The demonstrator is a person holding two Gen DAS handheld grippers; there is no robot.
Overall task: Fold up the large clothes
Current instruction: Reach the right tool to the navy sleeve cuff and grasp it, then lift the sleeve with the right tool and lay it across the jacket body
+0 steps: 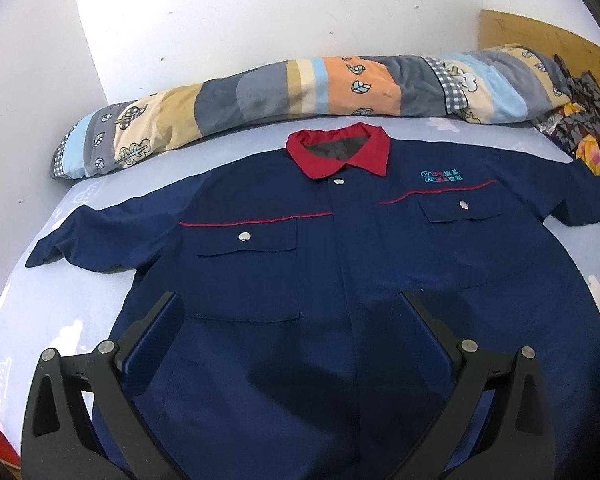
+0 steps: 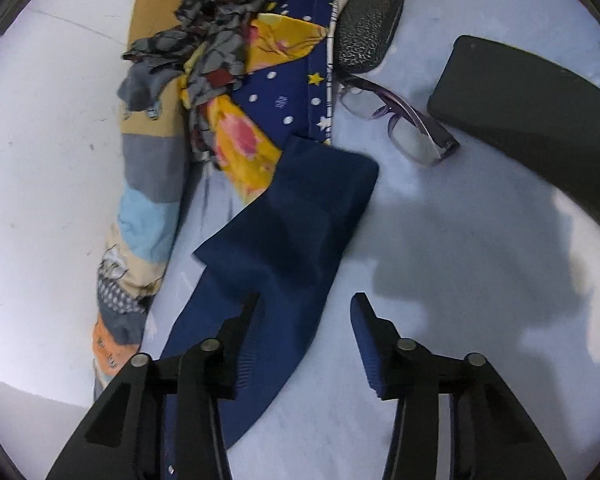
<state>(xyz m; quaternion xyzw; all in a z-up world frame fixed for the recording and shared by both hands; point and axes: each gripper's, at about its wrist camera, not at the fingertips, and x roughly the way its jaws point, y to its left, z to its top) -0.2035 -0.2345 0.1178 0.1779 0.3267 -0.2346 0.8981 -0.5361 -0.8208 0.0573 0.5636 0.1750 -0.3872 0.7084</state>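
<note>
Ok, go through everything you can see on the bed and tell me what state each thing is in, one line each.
Navy shirt: spread flat, front up, buttoned, unfolded.
Right sleeve: lying out on the sheet, not yet gripped.
Left gripper: open above the shirt front.
Right gripper: open, empty, beside the sleeve.
Rolled quilt: bunched along the wall.
Glasses: unfolded, out of their case.
Glasses case: closed.

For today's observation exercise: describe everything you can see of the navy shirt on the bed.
The shirt is navy woven cloth with a red collar, red chest piping, two flapped pockets with silver snaps and a teal logo. It lies flat, front up, buttoned, sleeves spread, collar toward the rolled quilt. One sleeve lies near the glasses.
</note>
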